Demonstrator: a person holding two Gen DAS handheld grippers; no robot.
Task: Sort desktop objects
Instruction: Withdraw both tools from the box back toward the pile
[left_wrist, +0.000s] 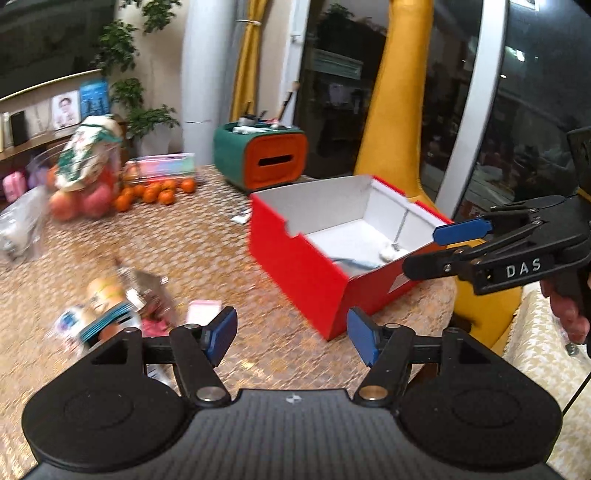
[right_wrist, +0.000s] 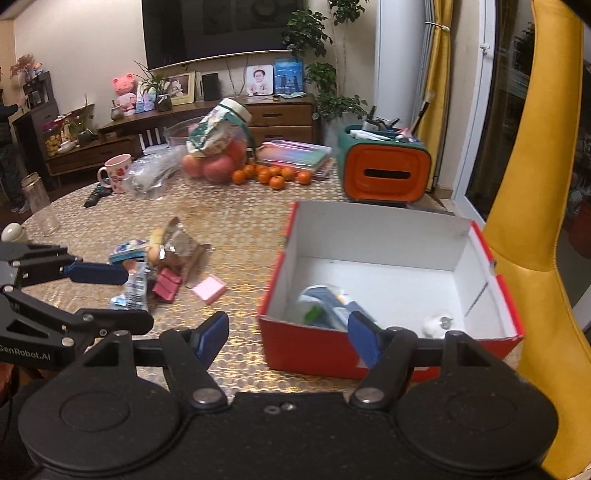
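Observation:
A red cardboard box (left_wrist: 303, 266) (right_wrist: 314, 347) with a white inside stands open on the patterned table. In it lie a blue-and-white packet (right_wrist: 325, 299) and a small white object (right_wrist: 437, 323). A heap of snack packets (right_wrist: 166, 258) (left_wrist: 110, 306) and a pink pad (right_wrist: 209, 289) lie left of the box. My left gripper (left_wrist: 291, 336) (right_wrist: 136, 298) hovers open over the table between heap and box, nothing between its blue pads. My right gripper (right_wrist: 286, 338) (left_wrist: 439, 247) is open and empty at the box's near rim.
A green-and-orange organiser (right_wrist: 384, 173) stands behind the box. Oranges (right_wrist: 273, 175), a bag of apples (right_wrist: 218, 147), a mug (right_wrist: 116, 173), a remote (right_wrist: 96, 195) and a glass jar (right_wrist: 38, 203) sit farther back. A yellow chair (right_wrist: 535, 221) flanks the box's right side.

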